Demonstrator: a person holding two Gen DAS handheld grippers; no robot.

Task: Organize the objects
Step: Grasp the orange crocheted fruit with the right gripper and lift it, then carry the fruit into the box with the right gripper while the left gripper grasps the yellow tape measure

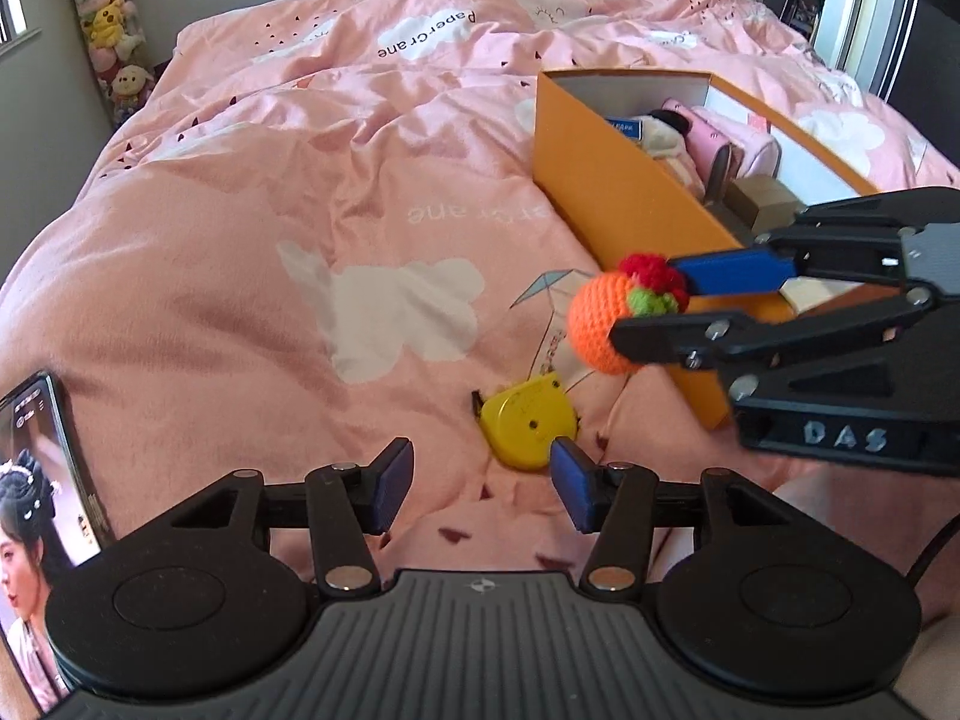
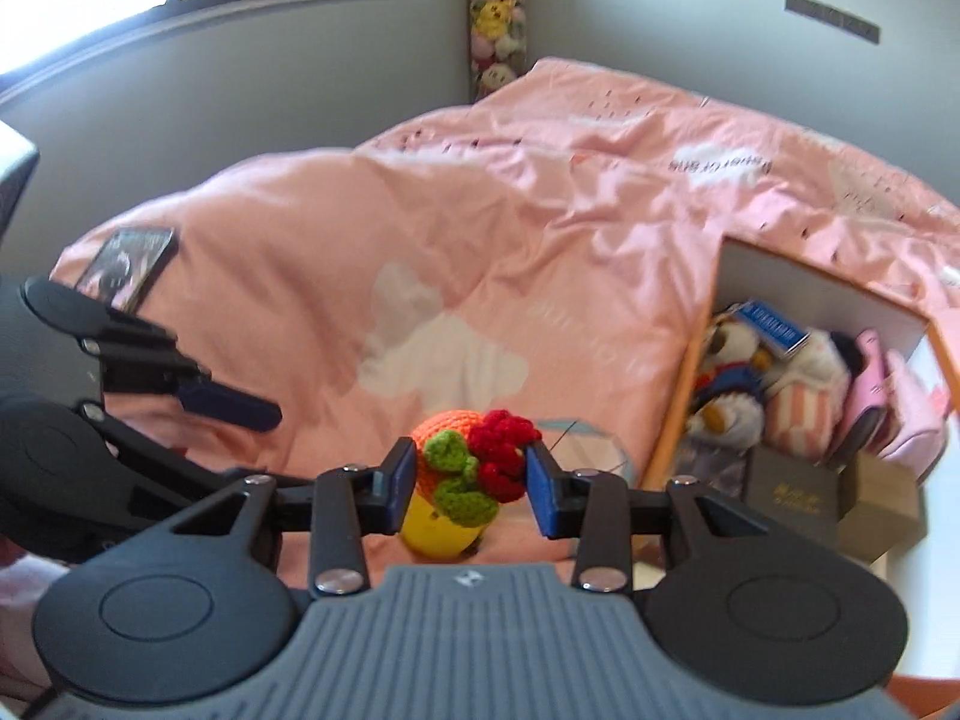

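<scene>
My right gripper (image 2: pixel 469 483) is shut on an orange crocheted ball (image 1: pixel 597 324) with red and green trim (image 2: pixel 480 465), held above the pink bed beside the orange box (image 1: pixel 606 180). The right gripper also shows in the left wrist view (image 1: pixel 654 300). A yellow tape measure (image 1: pixel 528 426) lies on the duvet just beyond my left gripper (image 1: pixel 482 480), which is open and empty. It shows under the ball in the right wrist view (image 2: pixel 441 531). The left gripper (image 2: pixel 240 408) is at the left of the right wrist view.
The orange box (image 2: pixel 678 408) holds plush toys (image 2: pixel 732 384), a pink pouch (image 1: pixel 732 147), a blue card and small boxes (image 2: pixel 792 495). A phone (image 1: pixel 42 516) lies on the bed at the left. A column of plush toys (image 1: pixel 111 24) stands by the wall.
</scene>
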